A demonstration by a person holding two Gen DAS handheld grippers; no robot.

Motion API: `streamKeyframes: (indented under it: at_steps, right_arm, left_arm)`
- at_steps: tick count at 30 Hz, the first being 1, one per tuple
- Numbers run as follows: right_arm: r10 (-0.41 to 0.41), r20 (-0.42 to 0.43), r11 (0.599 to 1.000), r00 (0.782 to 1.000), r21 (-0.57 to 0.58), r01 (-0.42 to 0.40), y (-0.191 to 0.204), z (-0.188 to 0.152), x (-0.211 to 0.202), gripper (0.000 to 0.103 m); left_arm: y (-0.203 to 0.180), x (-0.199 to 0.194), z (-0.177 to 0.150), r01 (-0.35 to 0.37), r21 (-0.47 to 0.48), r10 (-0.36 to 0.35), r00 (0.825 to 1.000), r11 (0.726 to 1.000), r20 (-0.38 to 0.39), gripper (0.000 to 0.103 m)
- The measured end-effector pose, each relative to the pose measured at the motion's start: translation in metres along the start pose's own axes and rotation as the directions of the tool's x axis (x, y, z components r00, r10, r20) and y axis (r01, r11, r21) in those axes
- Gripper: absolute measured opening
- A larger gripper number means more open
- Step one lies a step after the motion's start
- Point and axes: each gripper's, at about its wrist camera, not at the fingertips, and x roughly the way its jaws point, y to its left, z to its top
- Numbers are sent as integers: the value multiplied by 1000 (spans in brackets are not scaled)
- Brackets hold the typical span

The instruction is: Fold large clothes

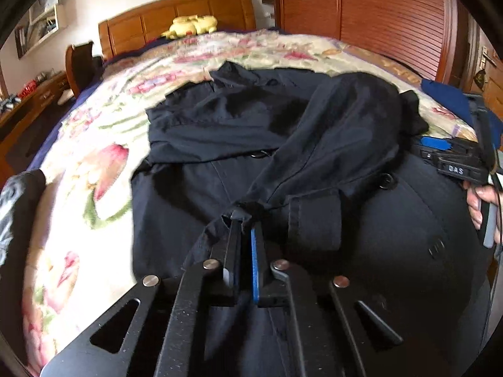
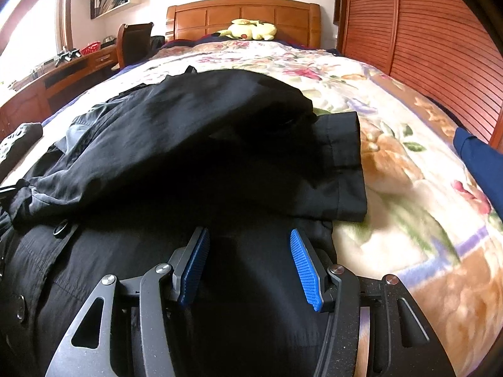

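Spread right claw [image 2: 248,251] over dark coat [image 2: 188,144]

Matt dark woven cloth coat [image 1: 314,144] on soft floral blanket [image 2: 393,144]; glossy varnished wood headboard [image 2: 245,15]; right gripper [image 2: 250,265] pads [image 2: 305,270] ribbed blue rubber-like, frame matt black.

Navy-black coat [image 1: 220,119] — floral cream bedspread [image 2: 408,163] — yellow plush [image 2: 251,30].

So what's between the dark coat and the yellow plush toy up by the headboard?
Only floral bedspread lies between the dark coat and the yellow plush toy; the right wrist view shows it best.
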Motion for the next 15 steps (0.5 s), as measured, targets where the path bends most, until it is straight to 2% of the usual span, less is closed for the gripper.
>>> streamKeyframes:
  at_steps: [3,6,8,15]
  right_arm:
    - [10,4,1000,1000,5,-10,-2,-1,-5,56]
    - [9,19,1000,1000,4,-9,-7,-1,-11,56]
    - [11,25,1000,1000,1,-11,-7,-4,-17,56]
    - [37,42,999,998,-22,-36,-9,-18,-35,56]
  left_arm:
    - [4,-29,-4,-55,6,54,995,998,80,5]
    - [14,-56,0,-130,4,128,979,991,159,5]
    - [23,-67,5,-154,-3,152,970,988,190,5]
    - [34,-81,-15,-89,-28,92,979,996,180,5]
